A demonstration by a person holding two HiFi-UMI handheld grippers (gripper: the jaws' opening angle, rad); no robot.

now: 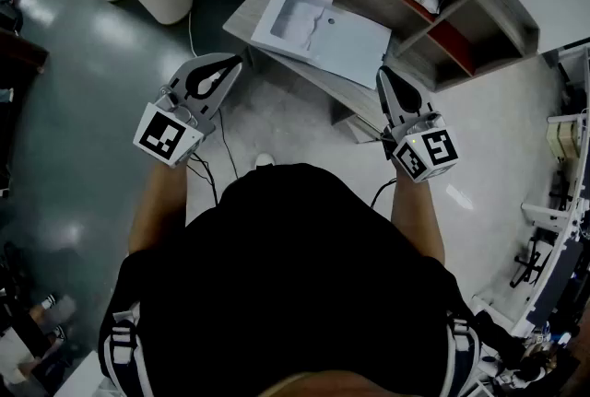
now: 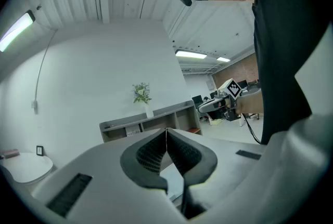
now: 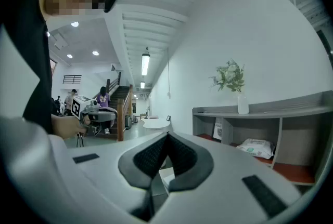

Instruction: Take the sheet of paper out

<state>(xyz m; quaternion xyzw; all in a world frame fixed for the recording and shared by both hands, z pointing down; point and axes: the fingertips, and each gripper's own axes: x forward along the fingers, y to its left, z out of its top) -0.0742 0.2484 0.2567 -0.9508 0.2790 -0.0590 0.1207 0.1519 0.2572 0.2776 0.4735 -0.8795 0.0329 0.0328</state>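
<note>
Left gripper (image 1: 235,62) and right gripper (image 1: 383,71): jaws closed, nothing held. White rectangular sheet of paper (image 1: 343,41) lies ahead, between them, on grey wooden counter (image 1: 241,21).

The head camera sits above the person and faces steeply down on the left tool (image 1: 236,63), the right tool (image 1: 383,73), the bench (image 1: 241,17) and the shelf unit (image 1: 452,6). The left gripper view and right gripper view each look level along their own jaws from close behind. Both share the shelf unit and its plant (image 2: 141,93). Each shows the opposite tool near its edge.
</note>
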